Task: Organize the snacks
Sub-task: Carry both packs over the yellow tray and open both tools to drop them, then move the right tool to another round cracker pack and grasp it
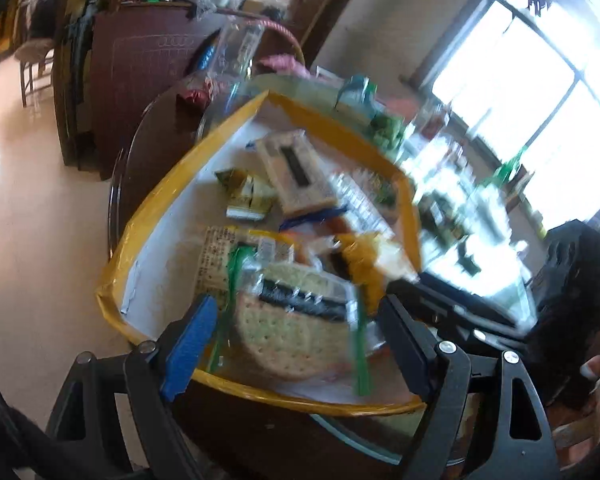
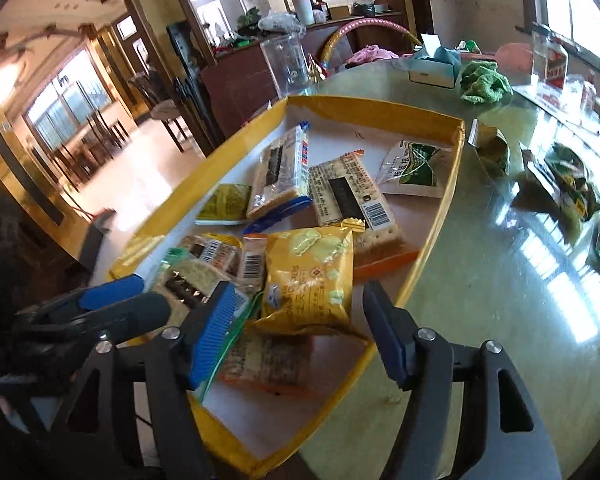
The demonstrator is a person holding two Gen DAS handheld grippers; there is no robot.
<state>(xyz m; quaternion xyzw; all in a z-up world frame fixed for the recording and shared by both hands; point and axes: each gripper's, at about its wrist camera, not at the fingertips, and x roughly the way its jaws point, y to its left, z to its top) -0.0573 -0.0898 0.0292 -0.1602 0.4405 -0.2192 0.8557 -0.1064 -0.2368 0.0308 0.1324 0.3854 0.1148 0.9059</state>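
Note:
A shallow yellow-rimmed tray point(image 2: 372, 106) with a white floor lies on the glass table and holds several snack packs. My right gripper point(image 2: 298, 332) is open just above the tray's near end. A yellow snack packet point(image 2: 308, 276) lies between its fingers, and the pads stand clear of it. In the left wrist view, my left gripper point(image 1: 296, 344) is wide open over the tray point(image 1: 172, 184). A green-edged cracker pack point(image 1: 292, 320) lies between its fingers, untouched. The left gripper's blue pad point(image 2: 112, 292) also shows at the right view's left edge. Two green packets point(image 2: 492, 148) point(image 2: 572, 184) lie outside the tray.
A tissue box point(image 2: 436, 64), a green cloth point(image 2: 484, 82) and a clear jug point(image 2: 286, 60) stand beyond the tray. Boxes and bottles crowd the table's far right. The table's round edge drops to the floor at left, with a dark cabinet point(image 1: 140, 60) behind.

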